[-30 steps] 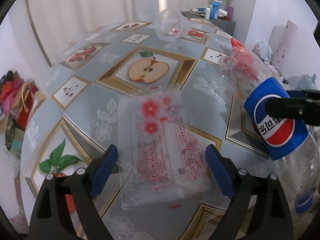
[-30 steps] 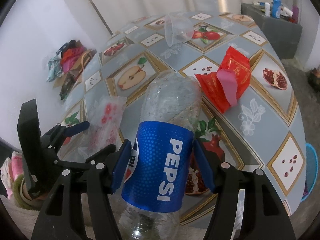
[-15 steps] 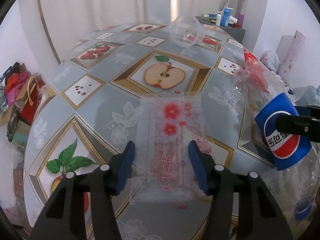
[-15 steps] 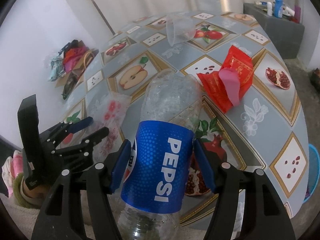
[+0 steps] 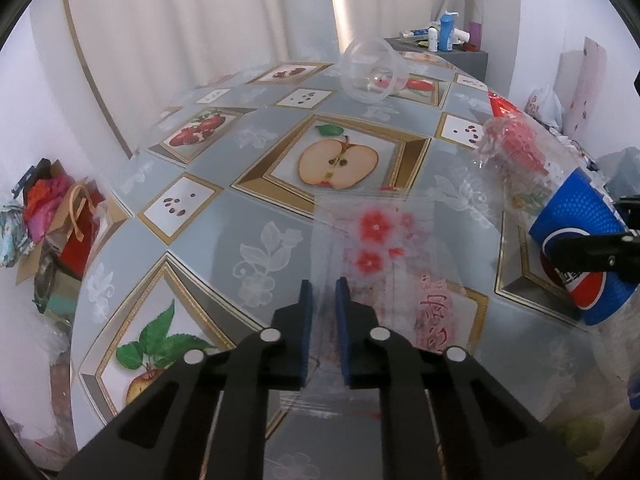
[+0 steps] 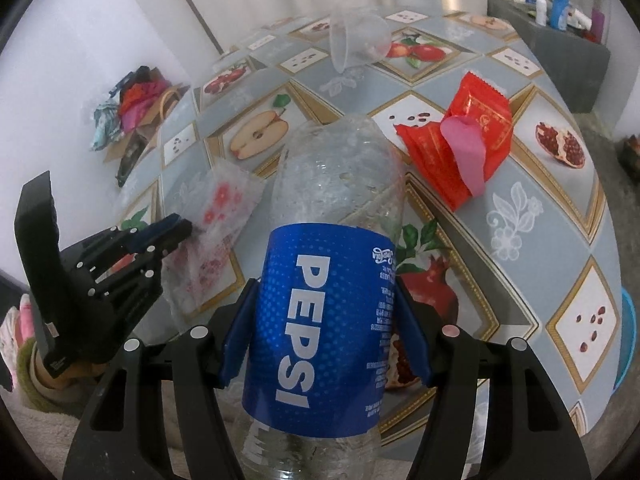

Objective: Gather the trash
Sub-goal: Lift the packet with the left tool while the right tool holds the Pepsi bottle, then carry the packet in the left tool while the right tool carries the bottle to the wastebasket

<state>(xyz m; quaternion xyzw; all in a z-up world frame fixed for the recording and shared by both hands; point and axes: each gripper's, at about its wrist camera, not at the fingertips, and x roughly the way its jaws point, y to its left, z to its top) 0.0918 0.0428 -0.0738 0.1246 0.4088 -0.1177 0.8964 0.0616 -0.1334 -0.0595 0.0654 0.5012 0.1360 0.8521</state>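
A clear plastic wrapper [image 5: 384,240] printed with red flowers lies near the table's front edge. My left gripper [image 5: 324,288] is closing, and its blue pads pinch the wrapper's near left part between them. From the right wrist view the left gripper [image 6: 180,226] sits at the edge of the wrapper [image 6: 224,208]. My right gripper [image 6: 324,284] is shut on a blue-labelled Pepsi bottle [image 6: 324,312], held above the table; the bottle [image 5: 576,232] shows at the right of the left wrist view. A red snack packet [image 6: 472,128] and a clear cup [image 6: 358,38] on its side lie farther back.
The round table [image 5: 224,232] has a fruit-print cover. Bags and clothes [image 5: 48,216] are piled on the floor at the left. A grey cabinet [image 5: 444,46] with bottles stands behind the table. A blue basin [image 6: 626,336] sits on the floor at the right.
The left gripper's jaws went from wide open around the wrapper to nearly together on it, and the wrapper has bunched up. The right gripper with the bottle barely moved.
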